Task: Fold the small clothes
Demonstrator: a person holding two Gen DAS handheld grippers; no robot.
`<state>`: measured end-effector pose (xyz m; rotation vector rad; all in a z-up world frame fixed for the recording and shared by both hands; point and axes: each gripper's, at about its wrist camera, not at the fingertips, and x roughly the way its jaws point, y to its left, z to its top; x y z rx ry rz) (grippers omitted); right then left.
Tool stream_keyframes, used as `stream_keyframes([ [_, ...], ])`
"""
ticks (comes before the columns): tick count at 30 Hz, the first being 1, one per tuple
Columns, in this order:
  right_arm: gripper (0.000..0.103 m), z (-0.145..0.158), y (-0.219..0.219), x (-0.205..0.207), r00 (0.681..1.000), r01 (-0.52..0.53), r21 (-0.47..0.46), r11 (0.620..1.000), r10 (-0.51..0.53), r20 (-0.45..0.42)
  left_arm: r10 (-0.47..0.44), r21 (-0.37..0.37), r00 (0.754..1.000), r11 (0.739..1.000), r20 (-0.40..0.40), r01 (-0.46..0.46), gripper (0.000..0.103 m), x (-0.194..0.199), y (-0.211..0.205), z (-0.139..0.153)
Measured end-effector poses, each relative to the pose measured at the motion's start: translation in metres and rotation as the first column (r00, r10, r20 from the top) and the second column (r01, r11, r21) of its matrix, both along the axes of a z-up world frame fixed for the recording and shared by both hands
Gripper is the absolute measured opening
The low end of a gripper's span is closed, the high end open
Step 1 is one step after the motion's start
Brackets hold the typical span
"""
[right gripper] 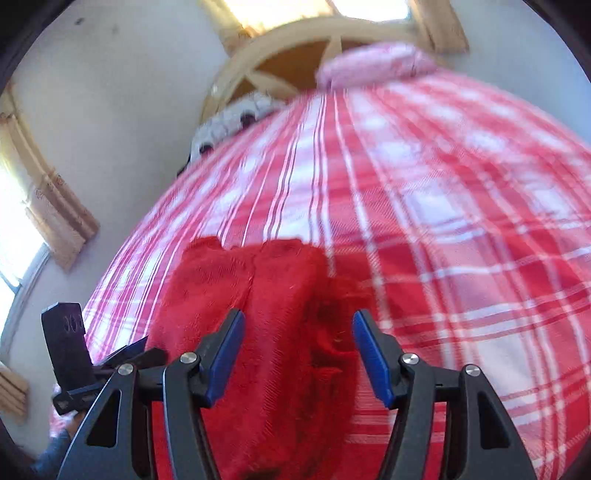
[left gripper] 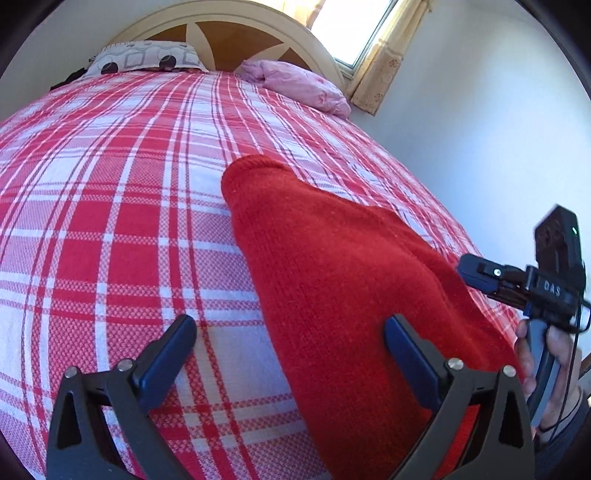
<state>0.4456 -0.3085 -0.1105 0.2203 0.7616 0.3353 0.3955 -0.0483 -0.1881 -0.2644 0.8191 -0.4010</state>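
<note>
Red knit garment on a plaid bed.
Left view: the bedspread runs far to a headboard; the left gripper gapes empty beside the garment. Right view: the right gripper stands apart, straddling the garment, pads clear.

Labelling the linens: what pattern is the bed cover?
The bed cover is a red and white plaid, clearest in the left wrist view.
</note>
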Motion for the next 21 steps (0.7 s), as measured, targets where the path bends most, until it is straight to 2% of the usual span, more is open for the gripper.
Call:
stream_keyframes([
  [1, 0.061, -0.005, 0.003, 0.010, 0.999, -0.020, 0.016, 1.000, 0.021, -0.043, 0.001, 0.002, 1.000, 1.000, 0.004, -0.001, 0.103, -0.002, 0.000, 0.000],
  [3, 0.032, -0.009, 0.005, 0.018, 0.999, -0.030, 0.031, 0.999, 0.031, -0.044, 0.010, -0.007, 1.000, 1.000, 0.003, -0.010, 0.103, -0.003, 0.003, 0.000],
  [4, 0.007, -0.009, 0.007, 0.020, 0.998, -0.048, 0.061, 0.997, 0.051, -0.048, 0.024, -0.014, 1.000, 1.000, 0.010, -0.024, 0.103, -0.005, 0.006, 0.001],
  [5, 0.006, -0.009, 0.005, 0.020, 0.997, -0.049, 0.075, 0.996, 0.053, -0.047, 0.037, -0.019, 0.999, 0.999, 0.021, -0.037, 0.103, -0.007, 0.008, 0.002],
  [8, 0.006, -0.001, 0.008, 0.000, 1.000, -0.003, -0.028, 1.000, 0.003, 0.016, 0.051, -0.020, 0.996, 0.999, 0.069, -0.050, 0.103, -0.015, 0.009, 0.008],
  [10, 0.005, -0.003, -0.002, -0.007, 0.999, 0.052, -0.040, 0.998, -0.051, 0.019, 0.034, 0.005, 0.996, 0.999, 0.082, -0.034, 0.103, -0.015, 0.003, 0.010],
  [12, 0.006, -0.016, -0.006, -0.005, 0.999, 0.045, -0.057, 0.997, -0.046, -0.015, 0.008, 0.055, 0.998, 0.998, 0.069, -0.011, 0.103, -0.011, -0.007, 0.008],
  [13, 0.007, -0.023, -0.004, -0.002, 0.999, 0.011, -0.058, 0.998, -0.014, -0.037, -0.005, 0.090, 0.999, 0.996, 0.045, 0.001, 0.103, -0.008, -0.013, 0.005],
  [15, 0.009, -0.028, -0.006, 0.001, 1.000, 0.008, -0.054, 0.999, -0.009, -0.021, -0.018, 0.085, 1.000, 0.996, 0.022, 0.016, 0.103, -0.004, -0.013, 0.002],
  [16, 0.018, -0.025, -0.010, 0.001, 1.000, 0.023, -0.034, 0.999, -0.023, -0.017, -0.013, 0.068, 1.000, 0.998, 0.018, 0.012, 0.103, -0.004, -0.009, 0.001],
  [17, 0.039, -0.023, -0.013, 0.001, 0.999, 0.036, -0.016, 0.999, -0.037, -0.019, -0.009, 0.050, 1.000, 0.999, 0.013, 0.008, 0.103, -0.006, -0.005, 0.001],
  [18, 0.050, -0.021, -0.016, 0.000, 0.999, 0.048, -0.012, 0.999, -0.048, -0.019, -0.006, 0.039, 1.000, 0.999, 0.005, 0.006, 0.103, -0.004, -0.003, 0.000],
  [19, 0.070, -0.019, -0.018, -0.002, 0.998, 0.059, -0.015, 0.998, -0.059, -0.014, -0.006, 0.033, 1.000, 0.999, 0.000, 0.006, 0.103, -0.003, -0.002, -0.001],
  [21, 0.073, -0.018, -0.021, -0.005, 0.999, 0.040, -0.002, 0.999, -0.040, -0.006, -0.010, 0.043, 1.000, 0.999, 0.002, 0.010, 0.103, -0.004, -0.005, -0.001],
])
